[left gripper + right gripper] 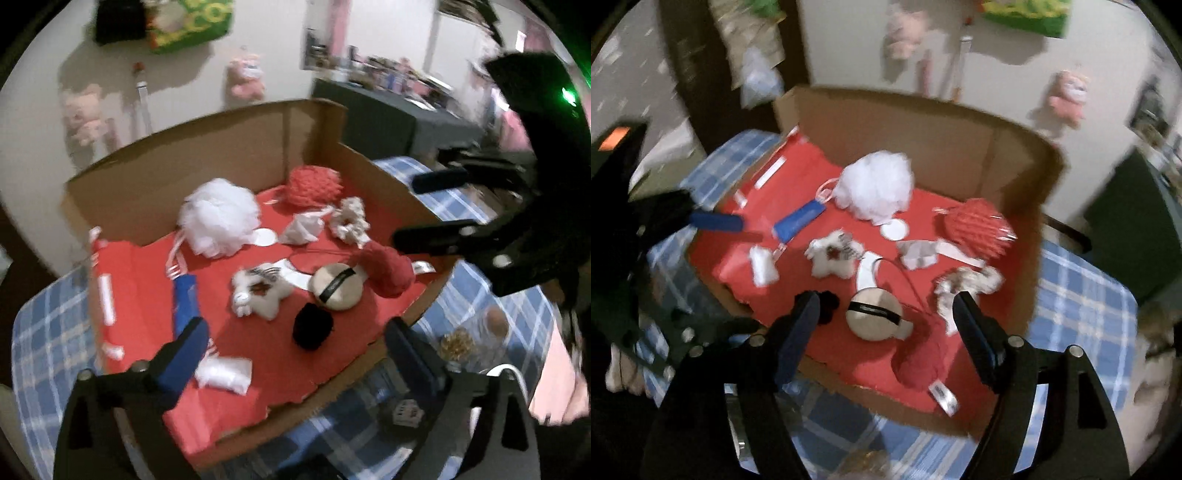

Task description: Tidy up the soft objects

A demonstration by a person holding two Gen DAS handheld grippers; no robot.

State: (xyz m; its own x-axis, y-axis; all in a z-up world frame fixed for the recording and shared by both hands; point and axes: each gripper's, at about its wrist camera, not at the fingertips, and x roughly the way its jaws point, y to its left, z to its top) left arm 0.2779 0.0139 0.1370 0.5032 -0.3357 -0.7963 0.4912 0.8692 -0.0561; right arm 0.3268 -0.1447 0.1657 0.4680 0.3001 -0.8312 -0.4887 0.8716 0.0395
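Note:
A cardboard box (122, 184) (1015, 155) lined in red holds soft objects. Inside lie a white mesh puff (218, 218) (875, 188), a red puff (314, 184) (975, 229), a cream scrunchie (349, 221) (967, 284), a white plush toy (258, 291) (833, 256), a beige round pad with a black band (338, 286) (875, 314), a red yarn ball (388, 271) (921, 363), a black pom (312, 326) (827, 306) and a blue pouch (186, 295) (799, 219). My left gripper (291, 354) is open over the box's near edge. My right gripper (886, 328) is open above the beige pad; it also shows in the left wrist view (413, 214).
The box sits on a table with a blue plaid cloth (44, 332) (1082, 295). A clear jar (476, 339) stands on the cloth by the box's right side. Pink plush toys (245, 75) hang on the white wall behind. A dark cabinet (388, 118) stands at the back right.

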